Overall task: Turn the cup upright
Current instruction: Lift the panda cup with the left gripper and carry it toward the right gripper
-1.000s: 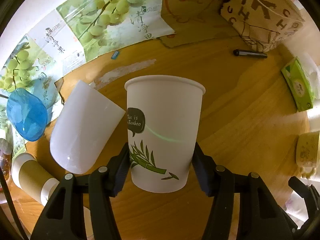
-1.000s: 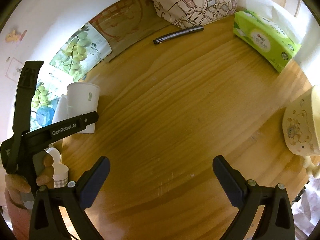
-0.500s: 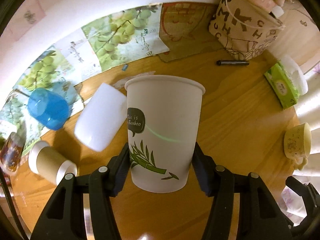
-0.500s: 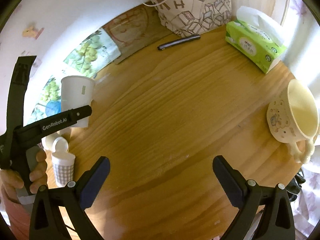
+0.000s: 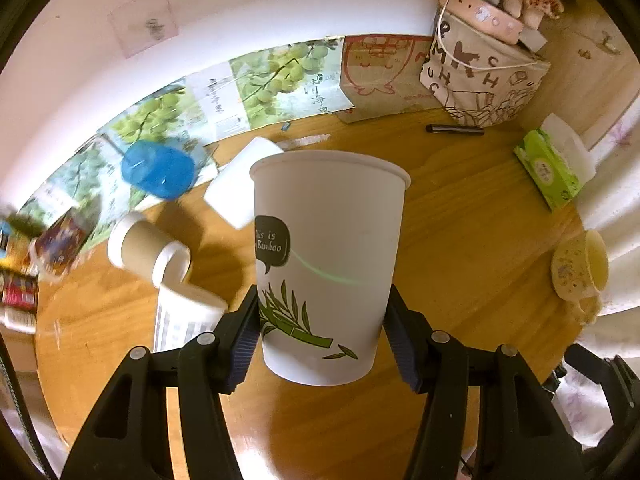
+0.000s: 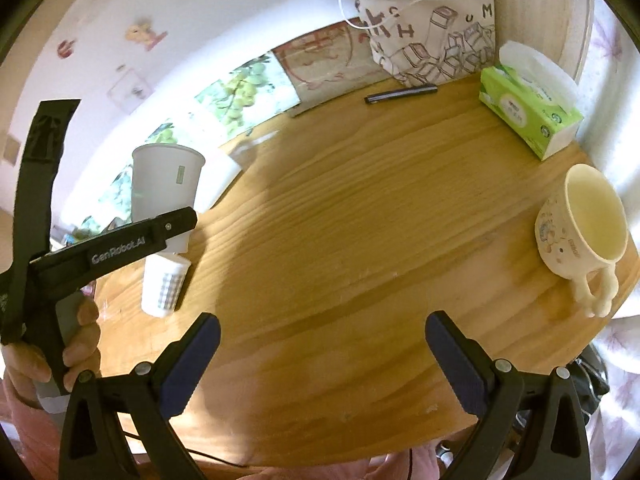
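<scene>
My left gripper [image 5: 322, 338] is shut on a white paper cup with a bamboo print [image 5: 326, 264]. The cup is held upright, rim up, well above the round wooden table [image 5: 460, 248]. In the right wrist view the same cup [image 6: 166, 188] shows at the left, held in the left gripper [image 6: 176, 226] above the table. My right gripper [image 6: 322, 360] is open and empty over the near part of the table [image 6: 360, 260].
Lying on the left of the table are a white cup [image 5: 236, 184], a blue cup [image 5: 158, 168], a brown-sleeved cup [image 5: 148, 250] and a checked cup [image 5: 184, 316]. A cream mug [image 6: 580, 232], green tissue pack [image 6: 528, 116], pen [image 6: 400, 93] and printed bag [image 6: 428, 40] stand right and back.
My left gripper has risen with the bamboo cup, so the table and the lying cups look smaller and farther. My right gripper has also drawn back and up, still open.
</scene>
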Motion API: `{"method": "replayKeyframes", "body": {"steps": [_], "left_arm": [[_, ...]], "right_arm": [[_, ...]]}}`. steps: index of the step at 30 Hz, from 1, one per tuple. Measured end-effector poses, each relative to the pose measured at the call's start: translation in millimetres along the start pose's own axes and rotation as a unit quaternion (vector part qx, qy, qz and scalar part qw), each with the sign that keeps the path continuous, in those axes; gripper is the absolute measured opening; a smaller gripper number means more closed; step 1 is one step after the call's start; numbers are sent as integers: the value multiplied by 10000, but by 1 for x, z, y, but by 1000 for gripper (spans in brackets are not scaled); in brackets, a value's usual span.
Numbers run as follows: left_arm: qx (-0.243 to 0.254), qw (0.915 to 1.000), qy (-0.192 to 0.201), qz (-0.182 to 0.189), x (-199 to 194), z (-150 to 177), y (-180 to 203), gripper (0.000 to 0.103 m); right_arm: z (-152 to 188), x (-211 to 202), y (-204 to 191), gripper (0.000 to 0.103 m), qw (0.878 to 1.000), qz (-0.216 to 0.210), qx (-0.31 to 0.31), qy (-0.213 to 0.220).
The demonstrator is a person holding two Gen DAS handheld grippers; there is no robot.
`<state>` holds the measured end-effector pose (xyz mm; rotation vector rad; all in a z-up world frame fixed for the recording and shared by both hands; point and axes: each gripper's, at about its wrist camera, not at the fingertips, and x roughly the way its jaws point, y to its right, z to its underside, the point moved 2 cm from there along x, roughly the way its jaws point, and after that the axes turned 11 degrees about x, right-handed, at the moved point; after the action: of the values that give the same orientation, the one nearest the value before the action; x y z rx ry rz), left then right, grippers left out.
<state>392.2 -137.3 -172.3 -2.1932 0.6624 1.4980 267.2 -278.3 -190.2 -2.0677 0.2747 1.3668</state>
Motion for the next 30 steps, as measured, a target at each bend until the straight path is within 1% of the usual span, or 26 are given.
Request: {"method": "replayKeyframes", "body": {"steps": [3, 10, 15, 18, 23, 25, 30], "left_arm": [[-115, 9999, 63, -101, -15, 15, 5, 62], [-416, 9988, 64, -261, -39, 50, 14, 62], [-619, 9973, 114, -380, -54, 75, 15, 62], [-783, 9958, 130, -451, -59, 92, 15, 62], [-1112, 9926, 158, -469, -66, 120, 16, 62], [-1217, 9912, 142, -493, -65, 130, 17, 62], [-1491, 9876, 150, -474, -60, 153, 20, 62]], "right_arm": [[7, -8, 2, 103, 9998, -83, -155, 24], [29, -22, 3, 103, 9981, -221, -580, 1], [46, -26, 6, 103, 9964, -279, -799, -92], [55, -26, 9, 103, 9953, -347, -886, -197], [67, -24, 13, 103, 9923, -448, -1094, -358], [72, -23, 16, 103, 9907, -530, -1174, -429], [76, -18, 25, 103, 9896, -557, -1176, -606]]}}
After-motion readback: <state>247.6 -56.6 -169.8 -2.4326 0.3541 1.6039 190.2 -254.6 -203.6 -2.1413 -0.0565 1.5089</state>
